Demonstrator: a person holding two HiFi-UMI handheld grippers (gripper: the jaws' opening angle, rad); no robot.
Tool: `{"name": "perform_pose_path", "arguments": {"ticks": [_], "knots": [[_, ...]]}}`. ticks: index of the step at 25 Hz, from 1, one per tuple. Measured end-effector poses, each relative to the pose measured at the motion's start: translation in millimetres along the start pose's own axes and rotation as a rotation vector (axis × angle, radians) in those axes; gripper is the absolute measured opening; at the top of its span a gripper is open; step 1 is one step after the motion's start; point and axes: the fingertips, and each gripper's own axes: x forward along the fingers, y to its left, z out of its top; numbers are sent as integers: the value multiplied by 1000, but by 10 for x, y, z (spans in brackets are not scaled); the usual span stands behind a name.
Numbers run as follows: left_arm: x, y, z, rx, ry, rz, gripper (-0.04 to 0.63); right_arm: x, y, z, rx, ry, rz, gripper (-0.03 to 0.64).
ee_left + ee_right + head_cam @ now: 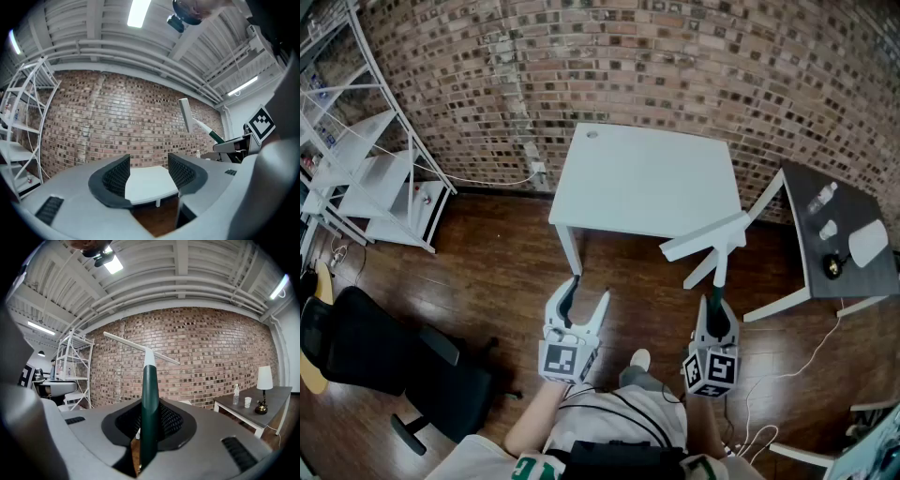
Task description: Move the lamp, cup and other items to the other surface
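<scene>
Lamp (pixel 865 244), cup (pixel 828 229) and bottle (pixel 821 198) on the dark table (pixel 802 192) off right, white table (pixel 647 178) ahead, right gripper (pixel 718 302) clamped on a green-handled tool (pixel 721 272) with a white crossbar, left gripper (pixel 589 292) spread wide, holding nothing.

The head view looks steeply down from high in front of the white table (pixel 647 178). Both gripper views sit low before it, facing the brick wall (pixel 117 122) behind it. Head and right gripper views share the dark table (pixel 277 396) right of it.
</scene>
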Motion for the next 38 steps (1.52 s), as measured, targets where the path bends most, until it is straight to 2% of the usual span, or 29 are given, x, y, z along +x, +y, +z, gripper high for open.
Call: {"name": "perform_pose_path", "arguments": {"ticks": [5, 9, 13, 16, 22, 28, 33, 38], "knots": [[635, -334, 61, 35, 9, 18, 256, 456, -529, 92, 18, -4, 47, 80], [979, -328, -67, 88, 3, 53, 256, 785, -721, 90, 31, -7, 102, 80], [1301, -404, 39, 49, 15, 67, 256, 1103, -889, 37, 20, 9, 113, 80], [1446, -326, 13, 53, 25, 78, 256, 1314, -903, -35, 28, 46, 120, 80], [1942, -6, -182, 71, 41, 45, 256, 1869, -918, -177, 16, 80, 75, 80], [2647, 625, -434, 66, 49, -1, 256, 2714, -826, -354, 34, 138, 5, 80], [3207, 1125, -506, 36, 56, -50, 256, 3360, -717, -371, 63, 196, -44, 80], [3609, 1396, -641, 12, 86, -95, 255, 3819, -722, -501, 33, 237, -80, 80]]}}
